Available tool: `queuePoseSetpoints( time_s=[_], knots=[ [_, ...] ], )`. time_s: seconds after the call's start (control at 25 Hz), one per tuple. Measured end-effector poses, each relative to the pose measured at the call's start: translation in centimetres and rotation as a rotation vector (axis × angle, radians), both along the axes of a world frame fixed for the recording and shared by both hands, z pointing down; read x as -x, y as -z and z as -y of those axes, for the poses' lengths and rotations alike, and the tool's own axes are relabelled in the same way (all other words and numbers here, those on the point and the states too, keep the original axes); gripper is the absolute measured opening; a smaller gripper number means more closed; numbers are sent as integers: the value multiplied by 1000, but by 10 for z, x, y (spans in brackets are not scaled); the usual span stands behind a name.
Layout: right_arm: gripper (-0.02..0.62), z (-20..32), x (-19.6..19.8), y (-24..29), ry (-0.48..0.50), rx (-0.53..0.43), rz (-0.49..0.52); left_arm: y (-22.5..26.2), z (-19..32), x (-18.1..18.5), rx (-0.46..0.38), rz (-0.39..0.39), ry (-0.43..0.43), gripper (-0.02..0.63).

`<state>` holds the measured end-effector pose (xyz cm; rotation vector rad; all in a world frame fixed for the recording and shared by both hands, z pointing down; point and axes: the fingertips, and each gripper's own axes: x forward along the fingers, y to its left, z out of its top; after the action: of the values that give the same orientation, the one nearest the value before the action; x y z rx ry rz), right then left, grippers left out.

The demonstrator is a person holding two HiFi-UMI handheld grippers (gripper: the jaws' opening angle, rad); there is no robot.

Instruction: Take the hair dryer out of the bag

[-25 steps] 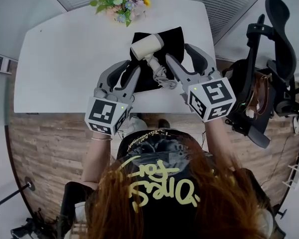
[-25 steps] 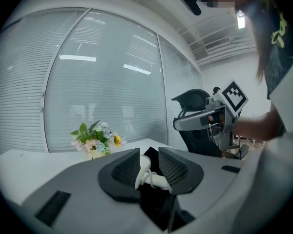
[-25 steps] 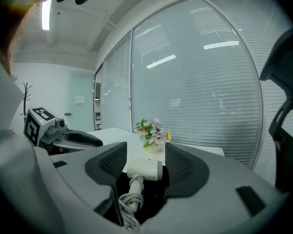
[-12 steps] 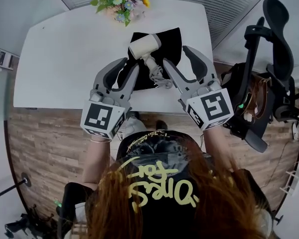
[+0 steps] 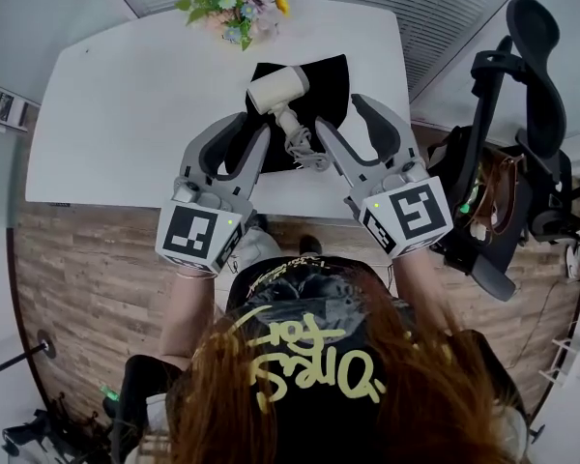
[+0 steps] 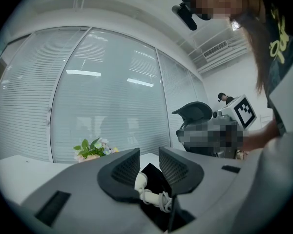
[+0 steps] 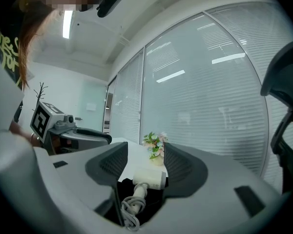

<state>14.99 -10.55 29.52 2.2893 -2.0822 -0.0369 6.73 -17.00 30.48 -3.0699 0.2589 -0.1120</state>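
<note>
Cream hair dryer (image 5: 278,90) | black bag (image 5: 334,83) | left hand-held gripper (image 5: 250,128) open | right hand-held gripper (image 5: 340,113) open, empty, just narrowed

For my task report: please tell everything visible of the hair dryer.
The hair dryer is cream-white, plastic-looking, with a short round barrel, a slim handle and a bundled cord at the handle's end. It lies flat on the black bag on the white table, outside it. The left gripper and right gripper do not touch it.

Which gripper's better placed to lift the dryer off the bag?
Probably right gripper: its empty jaws, though just narrowing, stand wider and frame the whole dryer; left gripper's jaw partly covers its head.
</note>
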Motion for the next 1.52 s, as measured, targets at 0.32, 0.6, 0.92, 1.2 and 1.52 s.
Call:
queuePoseSetpoints(
  time_s=[0.32,0.6,0.92,1.2,1.52],
  knots=[
    [173,-9,4,2,15,-12,5,1,-9,6,20,-13,24,83],
    [112,-15,9,3,18,-21,-2,3,-15,11,22,-28,31,33],
    [84,-16,11,4,16,-27,-15,4,-19,11,19,-32,27,-3],
    [46,-17,8,5,3,-30,-22,5,-21,8,21,-30,17,-8],
    [28,-20,3,4,-14,-34,-21,3,-25,3,16,-28,4,-7]
  ],
)
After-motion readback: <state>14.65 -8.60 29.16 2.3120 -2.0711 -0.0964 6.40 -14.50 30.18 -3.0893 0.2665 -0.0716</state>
